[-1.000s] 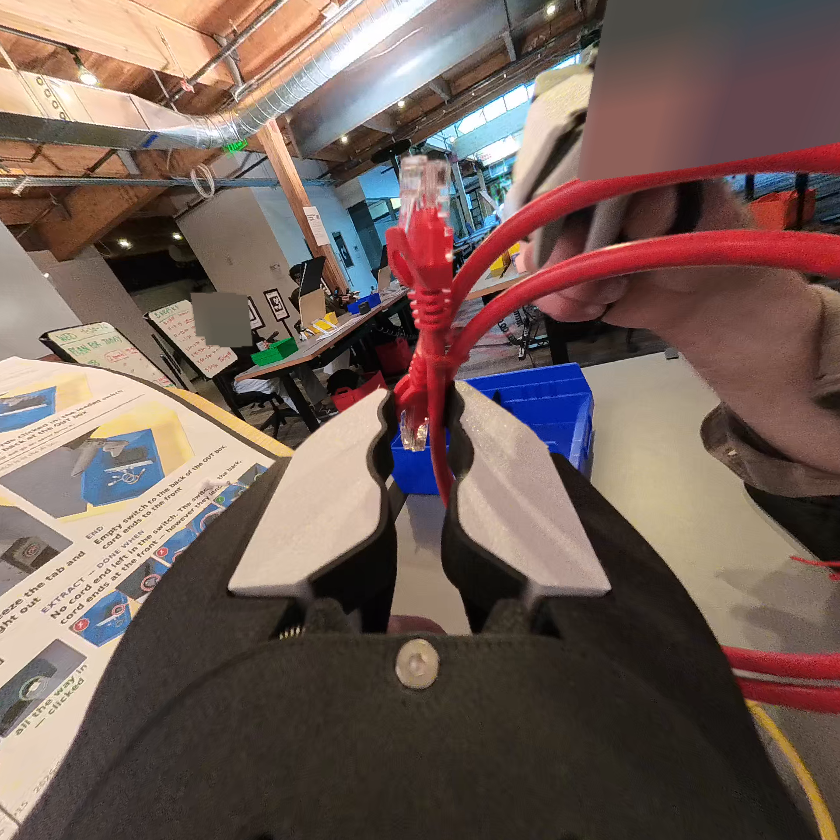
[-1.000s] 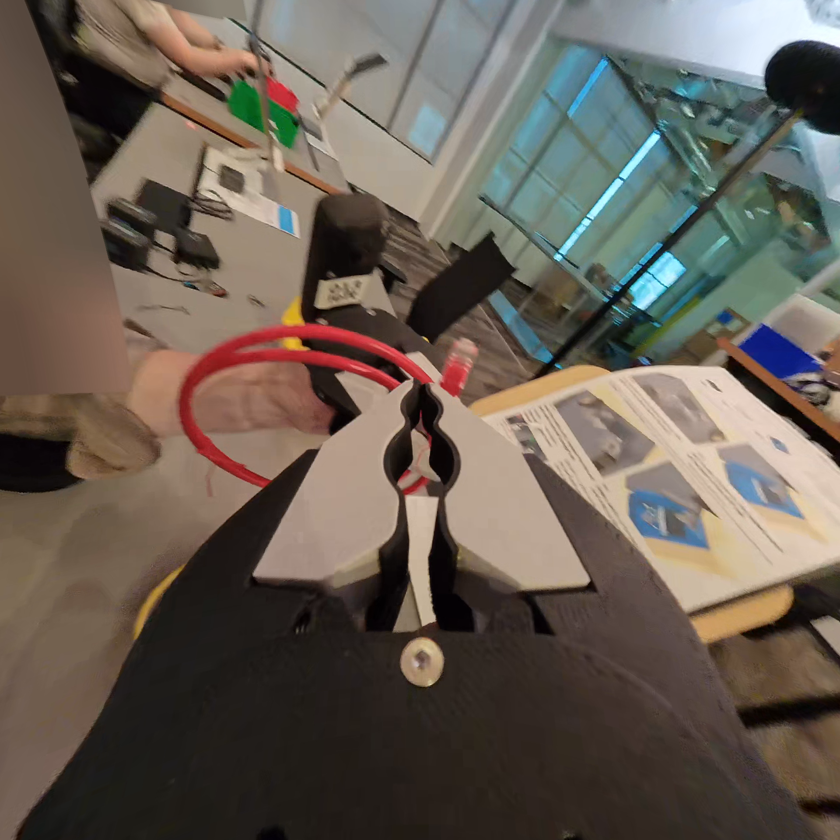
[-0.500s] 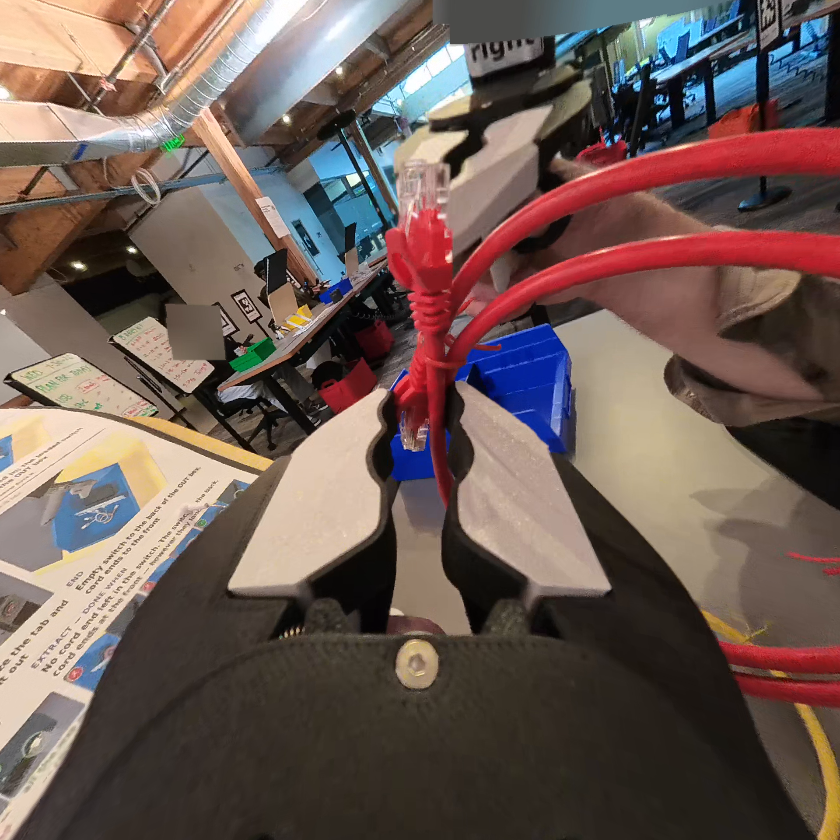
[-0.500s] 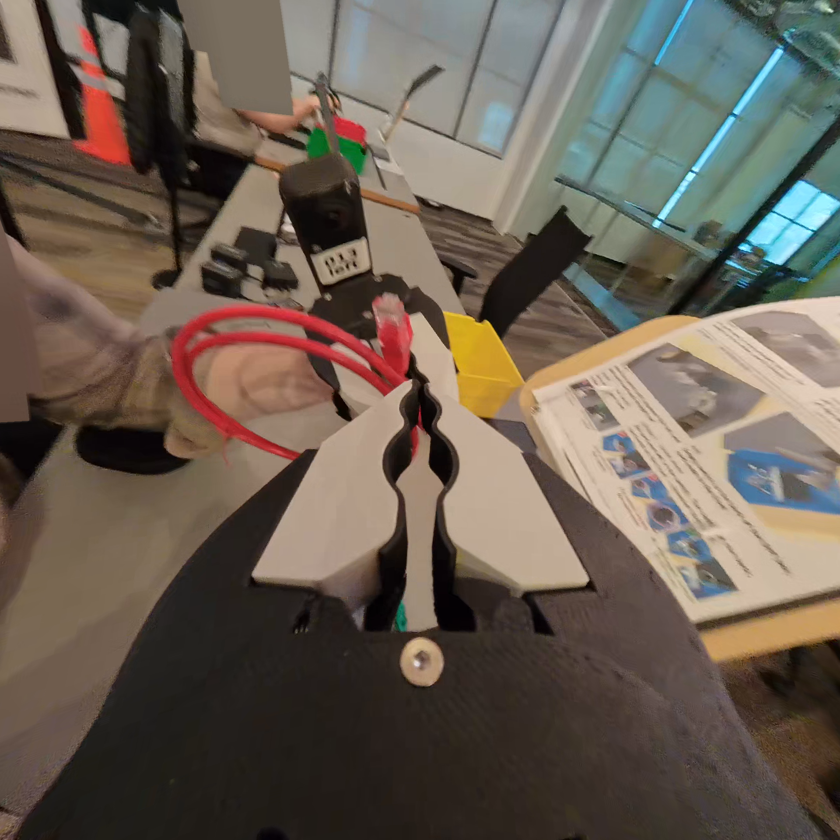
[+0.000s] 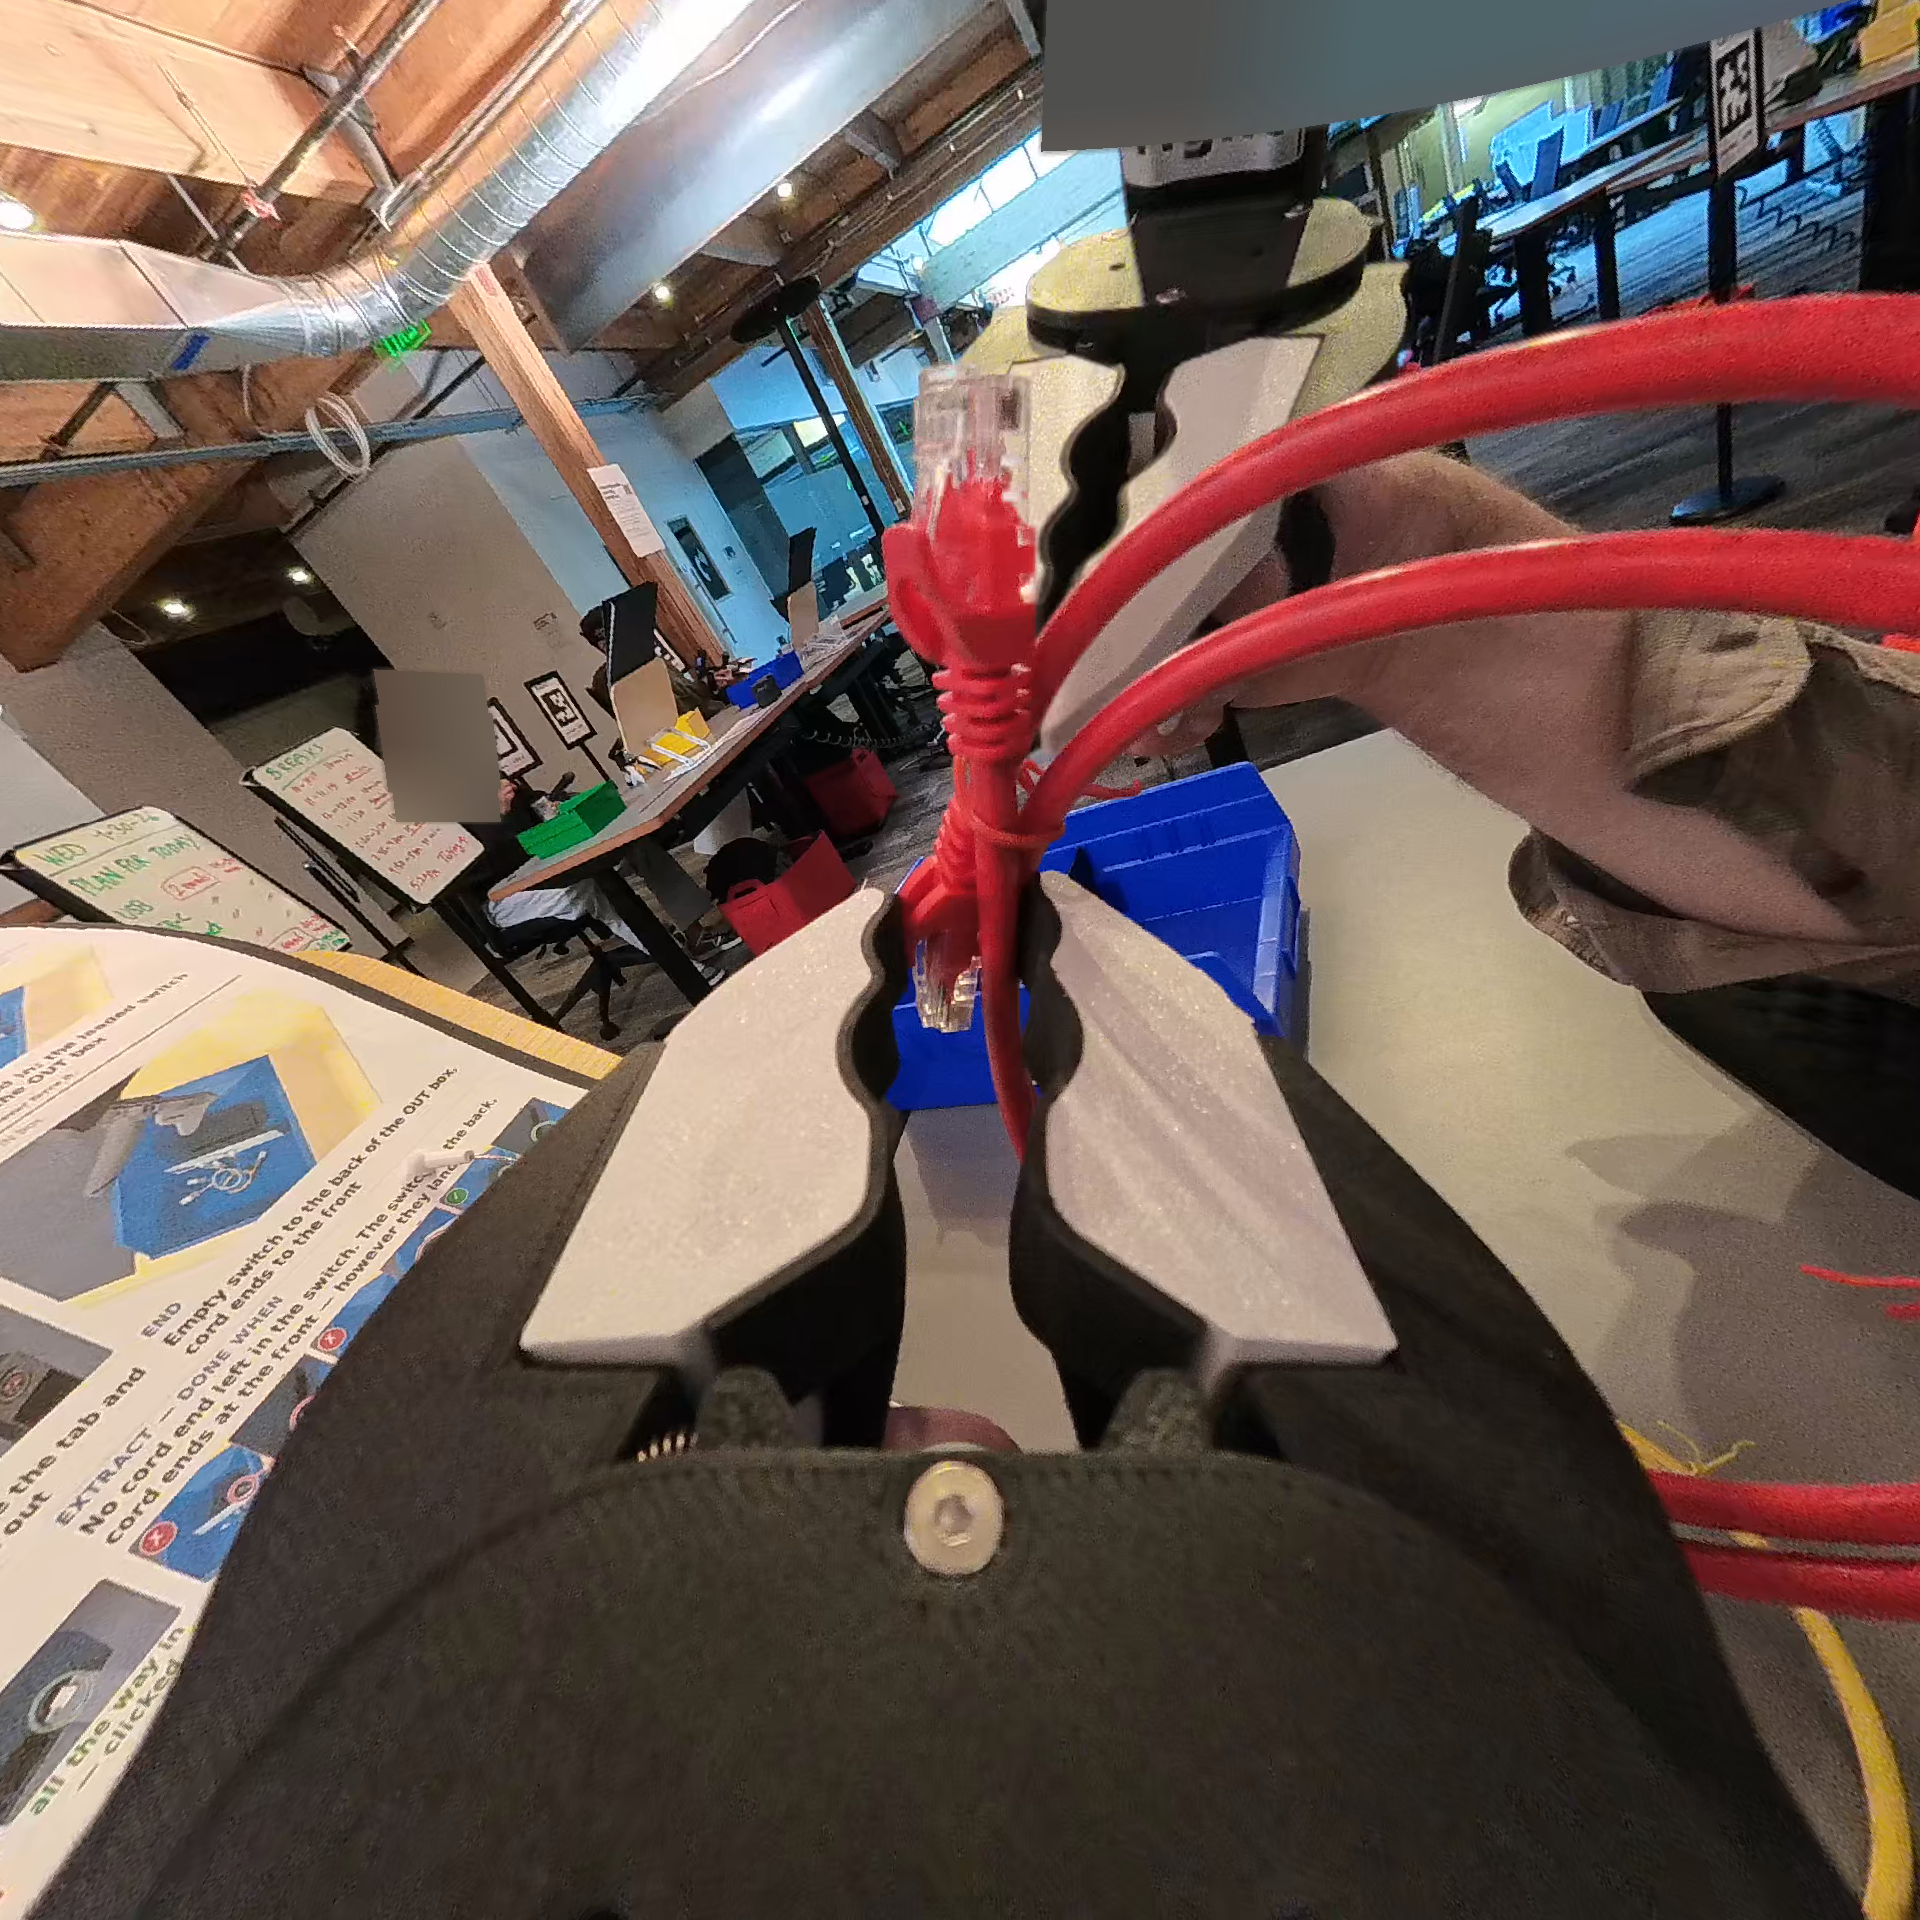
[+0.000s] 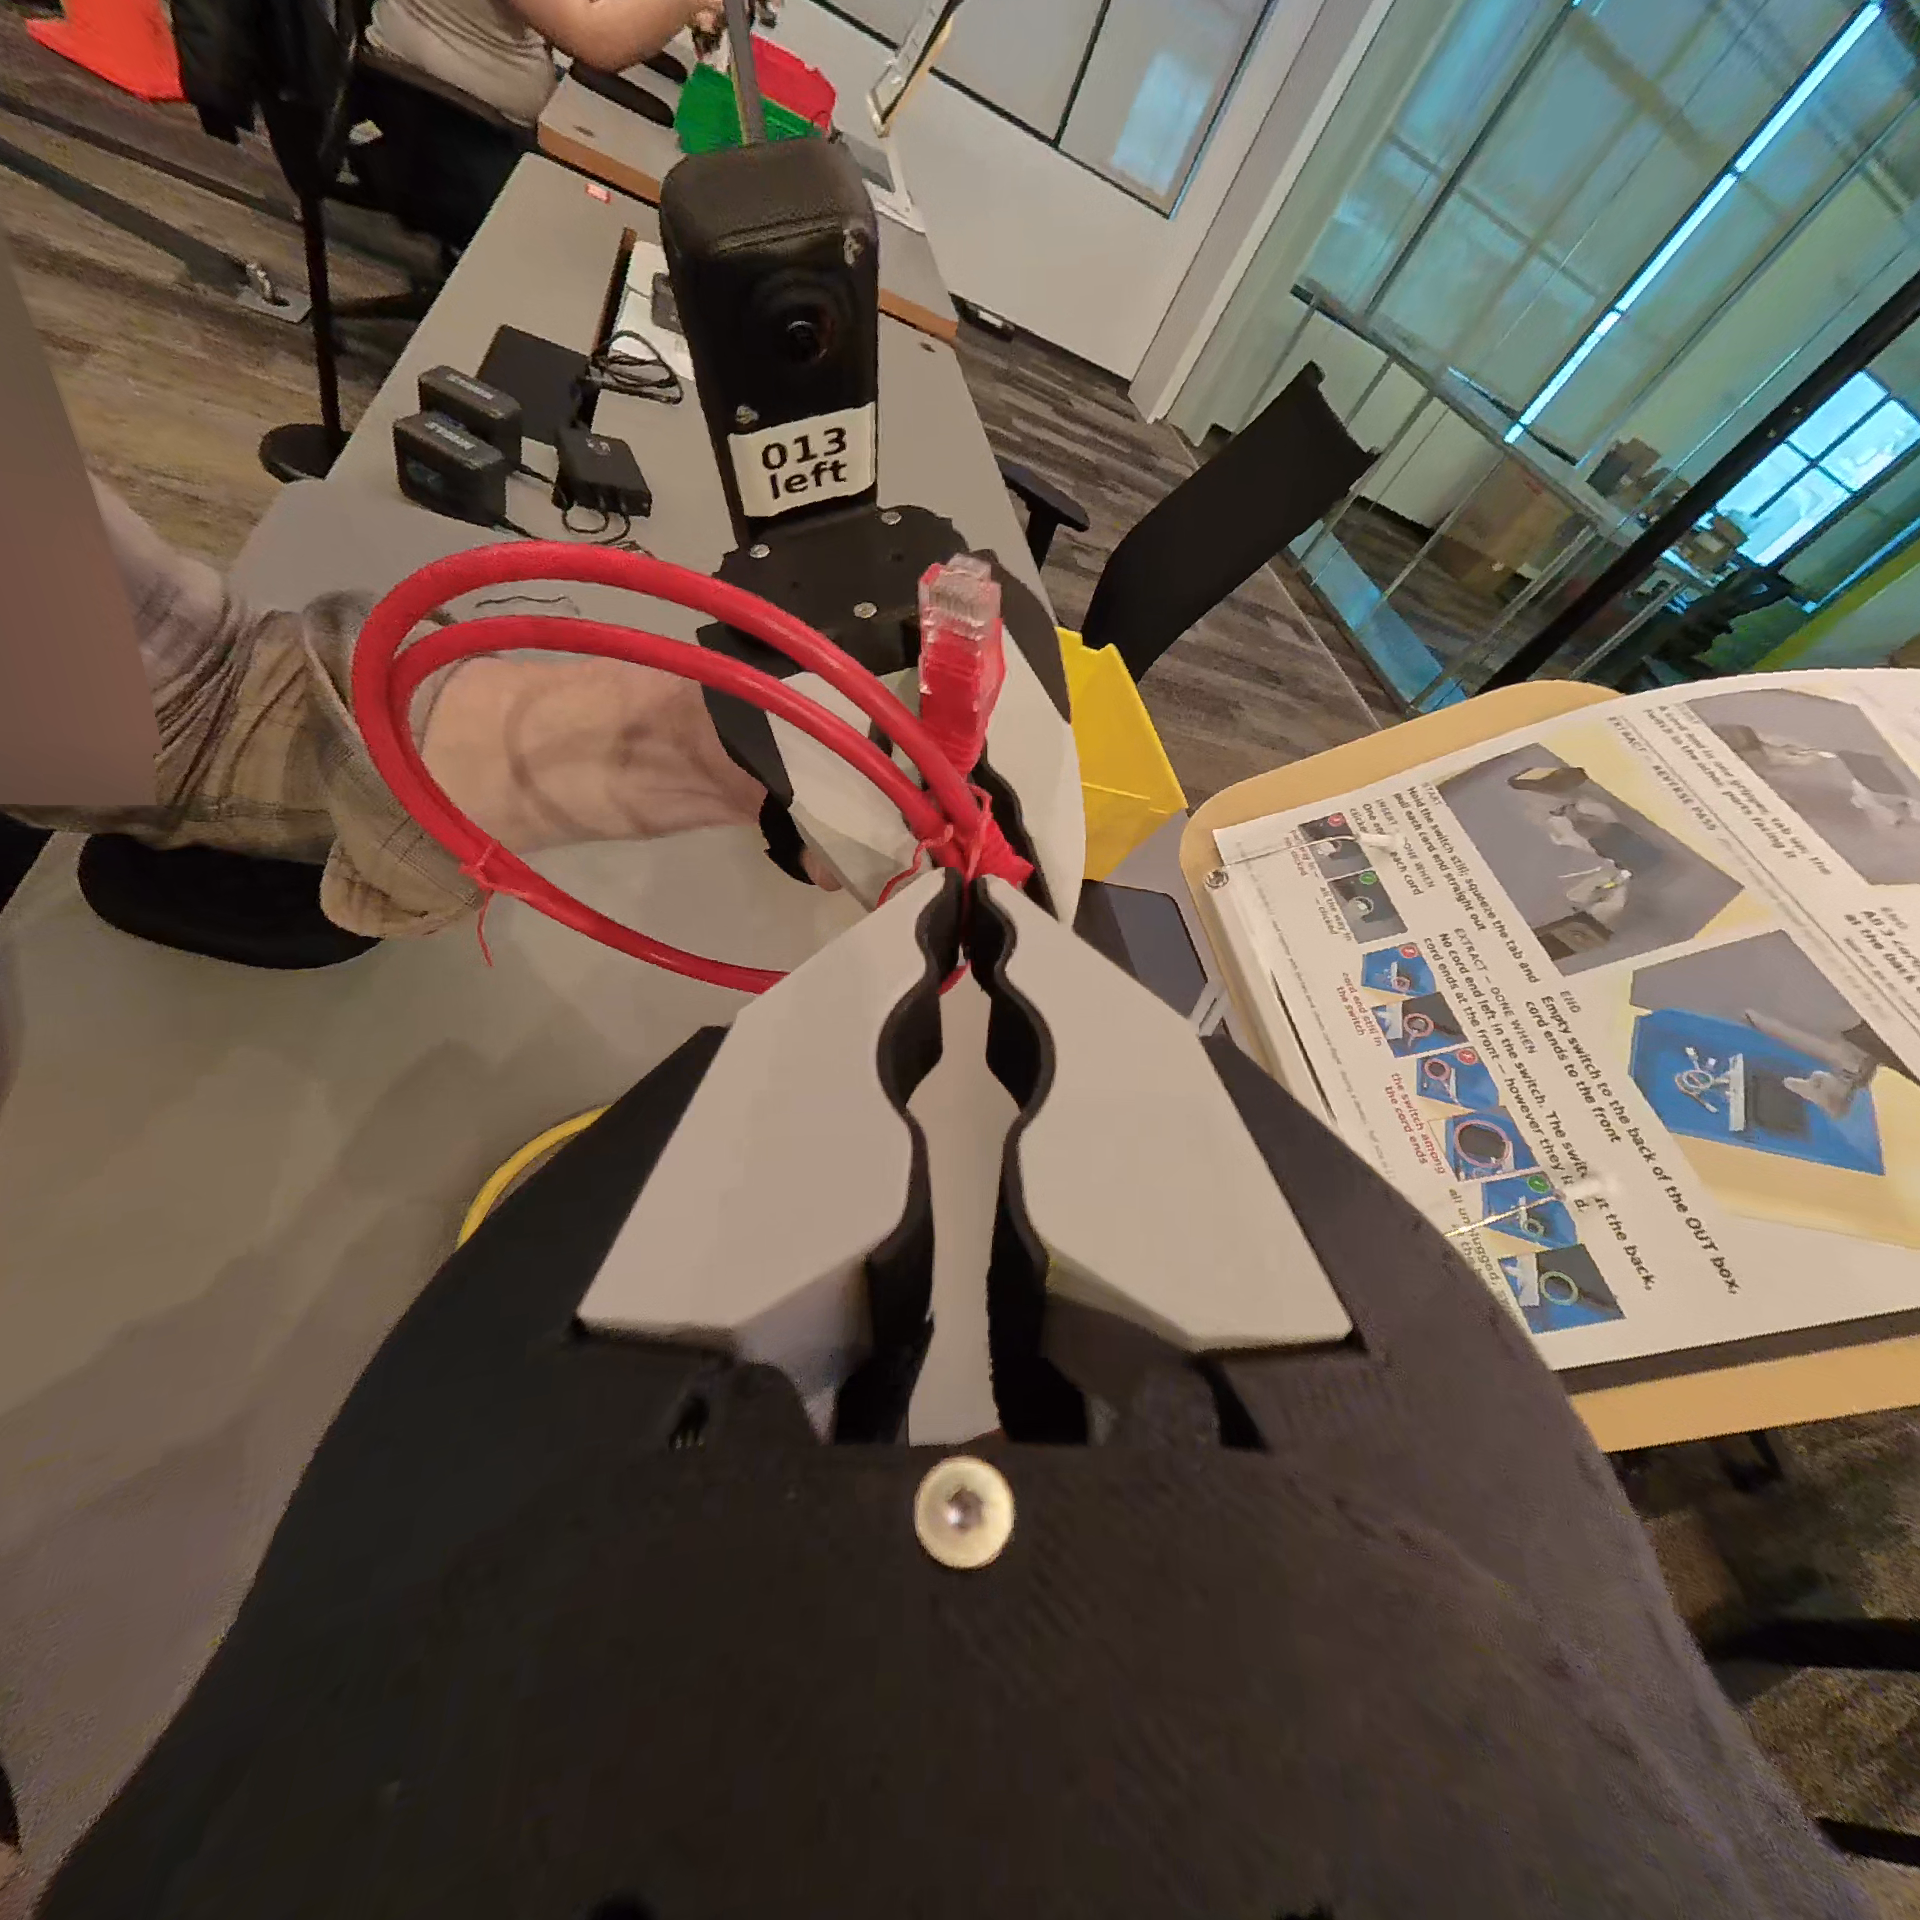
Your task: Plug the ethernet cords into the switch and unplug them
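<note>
At frame centre the left gripper [image 5: 961, 971] pinches a coiled red cord [image 5: 987, 790] between nearly closed jaws, while the right gripper [image 6: 964, 899], jaws almost shut, nips its tie; likely next: free a plug [image 6: 958, 608], switch unseen.

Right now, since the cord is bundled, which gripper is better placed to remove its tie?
Right: the right gripper seems to pinch the twist tie, while the left gripper holds the red cord.
</note>
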